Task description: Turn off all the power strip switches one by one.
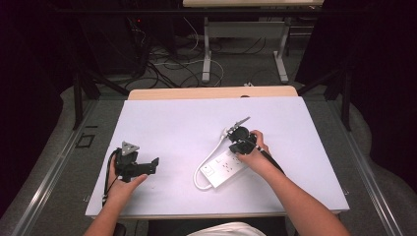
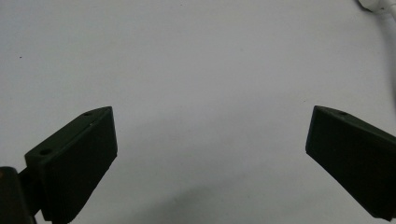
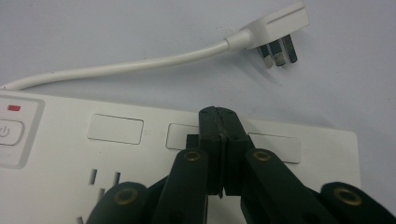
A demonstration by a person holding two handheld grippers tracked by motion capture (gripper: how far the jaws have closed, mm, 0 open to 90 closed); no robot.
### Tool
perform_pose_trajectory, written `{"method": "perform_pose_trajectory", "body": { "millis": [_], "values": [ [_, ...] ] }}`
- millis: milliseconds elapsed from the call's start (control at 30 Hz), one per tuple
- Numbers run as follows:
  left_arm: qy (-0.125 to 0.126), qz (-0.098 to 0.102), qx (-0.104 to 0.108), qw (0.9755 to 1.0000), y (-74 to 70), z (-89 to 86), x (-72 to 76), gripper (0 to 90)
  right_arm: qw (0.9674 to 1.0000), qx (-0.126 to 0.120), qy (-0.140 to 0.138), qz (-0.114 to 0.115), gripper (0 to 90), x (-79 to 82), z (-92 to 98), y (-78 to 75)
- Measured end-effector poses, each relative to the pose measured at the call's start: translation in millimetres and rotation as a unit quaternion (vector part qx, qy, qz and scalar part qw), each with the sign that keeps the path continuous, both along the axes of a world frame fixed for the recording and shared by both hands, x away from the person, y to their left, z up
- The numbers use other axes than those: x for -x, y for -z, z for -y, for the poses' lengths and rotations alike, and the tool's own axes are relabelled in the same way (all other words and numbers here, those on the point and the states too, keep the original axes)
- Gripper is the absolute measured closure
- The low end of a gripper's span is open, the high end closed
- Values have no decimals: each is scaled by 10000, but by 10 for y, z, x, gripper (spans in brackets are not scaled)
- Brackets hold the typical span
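the white plastic power strip (image 1: 223, 167) is seen right of centre in the high view — its white three-pin plug (image 3: 275, 28) lies just beyond. the right gripper (image 3: 218, 116) is clenched over the strip, grasping nothing; the left gripper (image 2: 210, 135) — lower left — is spread wide.

Power strip (image 3: 303, 154) partly behind gripper (image 3: 219, 121)

surface: table (image 1: 162, 118), white top, wood edge at 12 o'clock | on it: strip (image 1: 223, 168), white, at 4 o'clock of centre, lying flat, red lamp and switch at one end | cord (image 1: 199, 173) looped from strip's 8 o'clock end | plug (image 3: 275, 28) on its side, pins bare, just off strip
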State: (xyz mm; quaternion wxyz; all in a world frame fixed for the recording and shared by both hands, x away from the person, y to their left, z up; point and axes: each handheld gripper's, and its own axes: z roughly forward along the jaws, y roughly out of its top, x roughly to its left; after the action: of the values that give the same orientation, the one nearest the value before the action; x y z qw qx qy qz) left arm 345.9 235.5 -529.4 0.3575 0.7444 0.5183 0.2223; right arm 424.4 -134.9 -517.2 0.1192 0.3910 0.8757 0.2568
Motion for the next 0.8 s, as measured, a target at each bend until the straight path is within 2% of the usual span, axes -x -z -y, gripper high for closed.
{"method": "perform_pose_trajectory", "body": {
  "millis": [33,100,167,233,267,367,400,500,533,567,600,633,667,767,800],
  "values": [
    [0,0,-1,10000,0,0,1,18,10000,45,-11,-55,900,1,1,-13],
    [30,-15,-33,10000,-4,-5,2,18,9999,-33,112,-45,900,8,-11,-6],
    [0,0,1,10000,0,0,1,18,10000,-6,41,60,900,-8,1,-11],
    [2,-1,0,10000,1,0,0,18,10000,-5,76,15,900,-12,4,-28],
    [22,-13,-25,10000,-2,-3,0,18,10000,-6,65,70,900,-17,12,-28],
    [31,-14,-30,10000,-2,-3,0,18,9999,52,127,-23,900,-22,30,-60],
    [29,-13,-31,10000,-2,-3,0,18,9999,-15,154,52,900,-27,31,-48],
    [3,-2,1,10000,1,0,0,18,9998,28,162,115,899,-43,56,-62],
    [2,-3,0,10000,1,0,0,18,9997,40,230,5,899,-44,58,-76],
    [2,-3,2,10000,1,1,0,18,9998,128,172,21,899,-56,77,-90],
    [2,-4,3,10000,1,1,-1,18,9997,49,209,98,899,-67,79,-76],
    [4,-1,4,10000,2,1,-2,18,9996,151,234,-20,899,-73,97,-103],
    [2,-1,4,10000,2,1,-2,18,9997,39,247,71,899,-91,112,-81],
    [2,-3,5,10000,2,1,-3,18,9994,112,306,91,900,-116,149,-78],
    [2,-3,4,10000,2,1,-3,18,9994,17,295,155,899,-130,159,-58]
  ]
}}
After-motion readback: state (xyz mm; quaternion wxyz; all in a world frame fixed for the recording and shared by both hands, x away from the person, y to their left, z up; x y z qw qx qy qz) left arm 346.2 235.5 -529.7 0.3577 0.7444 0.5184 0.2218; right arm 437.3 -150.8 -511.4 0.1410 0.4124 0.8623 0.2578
